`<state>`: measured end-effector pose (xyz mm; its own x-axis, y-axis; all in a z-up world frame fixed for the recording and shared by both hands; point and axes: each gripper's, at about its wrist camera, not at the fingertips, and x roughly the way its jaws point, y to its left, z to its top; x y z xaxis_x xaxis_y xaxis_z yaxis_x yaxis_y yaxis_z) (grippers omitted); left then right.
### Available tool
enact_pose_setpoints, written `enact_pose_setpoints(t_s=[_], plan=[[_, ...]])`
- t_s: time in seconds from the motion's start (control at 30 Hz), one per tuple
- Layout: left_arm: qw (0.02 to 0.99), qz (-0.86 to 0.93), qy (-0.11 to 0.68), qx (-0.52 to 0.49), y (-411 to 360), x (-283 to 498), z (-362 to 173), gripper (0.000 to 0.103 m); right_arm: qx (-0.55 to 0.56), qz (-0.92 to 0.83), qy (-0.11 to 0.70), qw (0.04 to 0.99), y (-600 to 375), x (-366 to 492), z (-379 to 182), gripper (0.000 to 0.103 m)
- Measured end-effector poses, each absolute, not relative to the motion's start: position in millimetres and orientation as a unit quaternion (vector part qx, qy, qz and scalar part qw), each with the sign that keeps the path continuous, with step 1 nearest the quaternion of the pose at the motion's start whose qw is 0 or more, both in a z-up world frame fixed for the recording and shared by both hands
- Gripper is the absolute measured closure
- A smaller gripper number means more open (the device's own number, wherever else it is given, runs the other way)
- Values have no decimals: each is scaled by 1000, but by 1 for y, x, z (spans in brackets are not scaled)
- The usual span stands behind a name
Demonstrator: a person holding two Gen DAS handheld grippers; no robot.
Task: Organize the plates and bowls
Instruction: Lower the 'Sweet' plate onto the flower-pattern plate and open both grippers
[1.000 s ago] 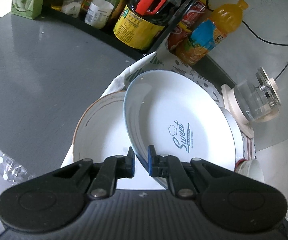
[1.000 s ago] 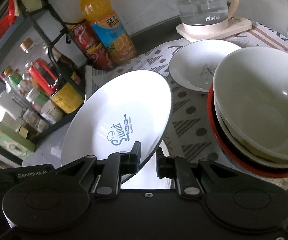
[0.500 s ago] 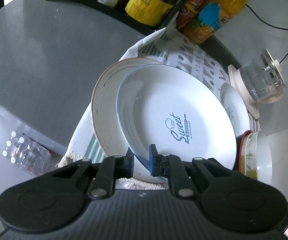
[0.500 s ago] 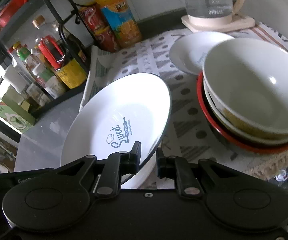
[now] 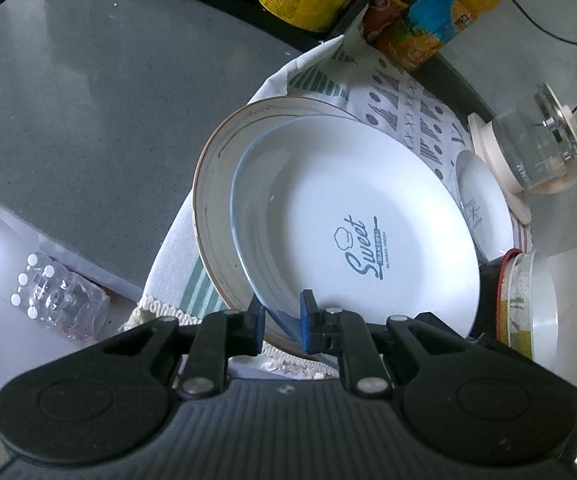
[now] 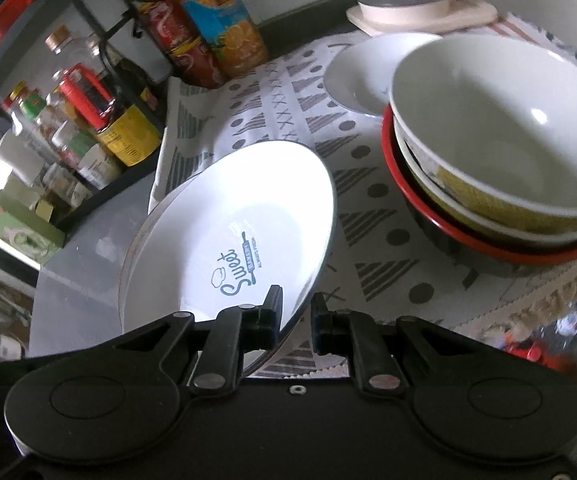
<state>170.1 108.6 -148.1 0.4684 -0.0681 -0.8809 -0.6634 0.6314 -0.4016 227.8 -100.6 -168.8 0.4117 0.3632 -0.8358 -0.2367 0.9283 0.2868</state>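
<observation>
A white plate printed "Sweet" point(image 5: 352, 216) is held by both grippers at its near rim and tilts down over a brown-rimmed plate point(image 5: 216, 184) on the patterned cloth. My left gripper point(image 5: 282, 322) has the blue-edged rim slanting between its blue pads. The jaws stand a little apart and both pads meet the rim. My right gripper point(image 6: 296, 320) is shut on the same plate point(image 6: 232, 216) at its lower right rim. A stack of bowls point(image 6: 500, 148), white over yellow over red, stands to the right. A small white plate point(image 6: 360, 76) lies behind it.
A glass kettle on a cream base point(image 5: 528, 148) stands at the back right. Juice and cola bottles point(image 6: 216, 28) and a rack of sauce bottles point(image 6: 88, 120) line the back left. The grey counter point(image 5: 88, 100) lies left of the cloth point(image 6: 368, 208), whose fringed edge hangs off the front.
The "Sweet" plate has come down and now lies over the brown-rimmed plate instead of standing beside it. The left jaws have widened slightly. The right grip looks the same.
</observation>
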Motion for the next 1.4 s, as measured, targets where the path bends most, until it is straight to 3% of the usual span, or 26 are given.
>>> enact_pose_setpoints(t_s=[0.2,0.37,1.0,1.23,1.4], plan=[[746,190,504,-392,116,178,-148,83,87,159,528,830,-100,236,-173,92],[739,207,504,-397,128,178,-138,67,86,150,530,830,-99,240,-175,94],[740,265,480,-390,157,172,-157,62,48,144,535,831,-90,251,-184,92],[749,263,447,-412,159,168,-160,91,28,151,544,825,-84,254,-187,91],[747,269,448,-411,158,168,-159,91,22,156,543,825,-81,255,-187,91]])
